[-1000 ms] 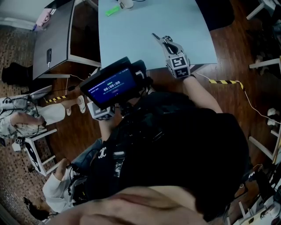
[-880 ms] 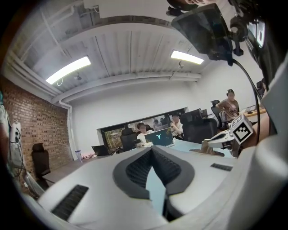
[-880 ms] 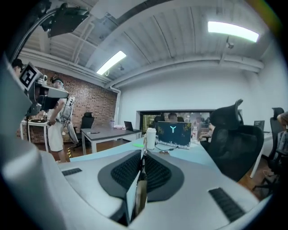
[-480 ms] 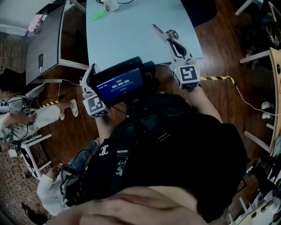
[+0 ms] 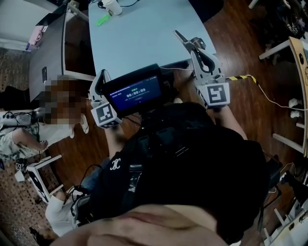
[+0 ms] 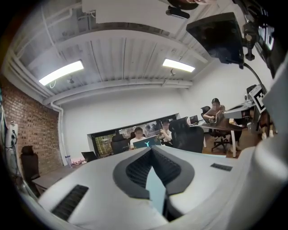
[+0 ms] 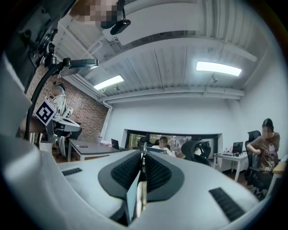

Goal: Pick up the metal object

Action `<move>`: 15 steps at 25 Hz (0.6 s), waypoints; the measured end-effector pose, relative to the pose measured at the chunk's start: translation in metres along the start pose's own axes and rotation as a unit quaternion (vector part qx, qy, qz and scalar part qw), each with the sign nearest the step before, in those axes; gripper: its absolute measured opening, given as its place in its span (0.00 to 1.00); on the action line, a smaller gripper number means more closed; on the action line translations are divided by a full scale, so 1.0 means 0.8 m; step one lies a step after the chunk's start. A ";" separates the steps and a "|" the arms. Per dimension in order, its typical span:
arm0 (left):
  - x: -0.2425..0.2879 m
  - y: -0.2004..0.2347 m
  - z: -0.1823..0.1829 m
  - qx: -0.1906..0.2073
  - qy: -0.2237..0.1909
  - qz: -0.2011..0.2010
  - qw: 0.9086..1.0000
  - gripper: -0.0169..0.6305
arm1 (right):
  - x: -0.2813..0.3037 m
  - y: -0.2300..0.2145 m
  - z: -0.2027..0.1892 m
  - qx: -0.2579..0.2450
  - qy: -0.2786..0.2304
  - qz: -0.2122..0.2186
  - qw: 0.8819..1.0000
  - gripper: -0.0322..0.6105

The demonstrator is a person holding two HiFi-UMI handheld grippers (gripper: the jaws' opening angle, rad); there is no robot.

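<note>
In the head view my right gripper (image 5: 189, 44) points up and away over the near right corner of the light blue table (image 5: 139, 33). It is shut on a thin metal object (image 5: 179, 36) that sticks out past the fingertips. In the right gripper view the metal object (image 7: 141, 191) is a narrow strip clamped between the dark ribbed pads of my right gripper (image 7: 143, 155), held in the air toward the ceiling. My left gripper (image 5: 102, 74) rises beside a chest-mounted screen (image 5: 134, 91). In the left gripper view my left gripper (image 6: 151, 150) is shut with nothing in it.
A green item (image 5: 102, 20) and a white cup (image 5: 112, 6) lie at the table's far end. A grey desk (image 5: 48, 48) stands to the left, with a seated person below it. Yellow-black tape (image 5: 240, 78) marks the wooden floor on the right. People sit at desks across the room (image 7: 162, 143).
My right gripper has drawn back from over the table toward its near edge, the metal object still in its jaws. My left gripper has risen beside the screen.
</note>
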State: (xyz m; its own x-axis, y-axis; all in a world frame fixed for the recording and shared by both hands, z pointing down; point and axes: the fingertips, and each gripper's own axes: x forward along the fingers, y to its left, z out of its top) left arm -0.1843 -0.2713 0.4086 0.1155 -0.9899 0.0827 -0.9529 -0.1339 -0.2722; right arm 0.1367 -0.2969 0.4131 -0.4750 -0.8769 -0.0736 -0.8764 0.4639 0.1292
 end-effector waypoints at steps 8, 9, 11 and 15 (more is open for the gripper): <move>-0.092 0.011 -0.013 0.010 -0.016 -0.034 0.999 0.04 | -0.107 0.075 0.029 -0.011 0.003 -0.030 0.999 0.08; -0.111 0.012 -0.016 0.009 -0.018 -0.038 0.999 0.04 | -0.125 0.090 0.031 -0.011 0.002 -0.033 0.999 0.08; -0.150 0.018 -0.025 0.011 -0.021 -0.047 0.999 0.04 | -0.161 0.124 0.034 -0.007 0.004 -0.038 0.999 0.08; -0.222 0.029 -0.040 0.025 -0.019 -0.055 0.998 0.04 | -0.227 0.182 0.041 -0.001 0.008 -0.050 0.999 0.08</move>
State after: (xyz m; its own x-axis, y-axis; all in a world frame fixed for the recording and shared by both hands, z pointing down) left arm -0.2357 -0.0974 0.4187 0.2304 -0.9700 0.0781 -0.9188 -0.2432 -0.3108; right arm 0.0926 -0.0655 0.4127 -0.3840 -0.9206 -0.0709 -0.9192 0.3738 0.1241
